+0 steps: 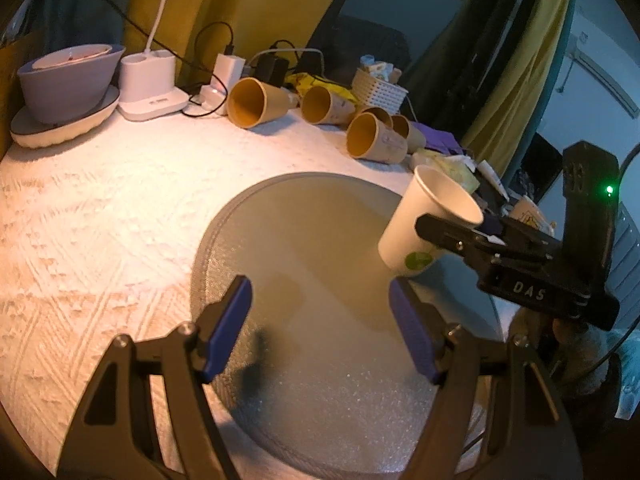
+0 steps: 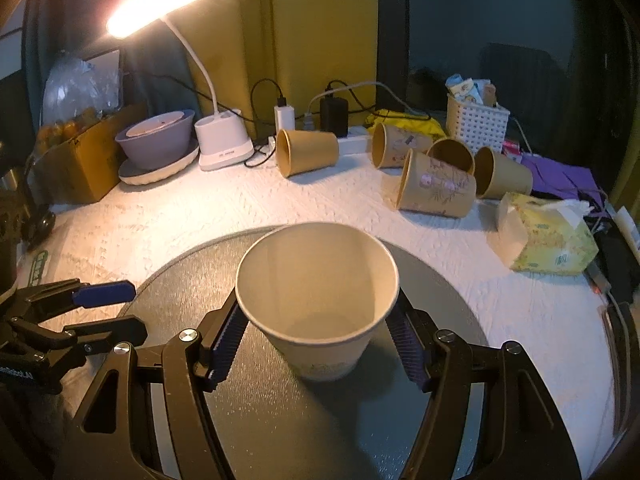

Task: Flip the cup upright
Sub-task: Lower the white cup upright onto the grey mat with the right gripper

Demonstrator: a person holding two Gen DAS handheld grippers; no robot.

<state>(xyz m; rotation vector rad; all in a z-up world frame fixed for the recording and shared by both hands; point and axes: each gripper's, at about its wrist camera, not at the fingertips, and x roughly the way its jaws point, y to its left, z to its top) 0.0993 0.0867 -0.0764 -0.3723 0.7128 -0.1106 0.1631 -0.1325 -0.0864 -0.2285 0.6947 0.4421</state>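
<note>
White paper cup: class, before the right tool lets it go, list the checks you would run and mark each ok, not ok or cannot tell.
1. White paper cup mouth up: ok.
2. Cup base touching the grey round mat: cannot tell; in the left wrist view it leans.
3. Right tool pads on both cup sides: ok.
4. Left tool open and apart from the cup: ok.
5. Mat bare beneath the cup: ok.
6. Brown cups lying far behind: ok.

White letters "DAS" stand on the black body of the right gripper; nothing else reads clearly.
</note>
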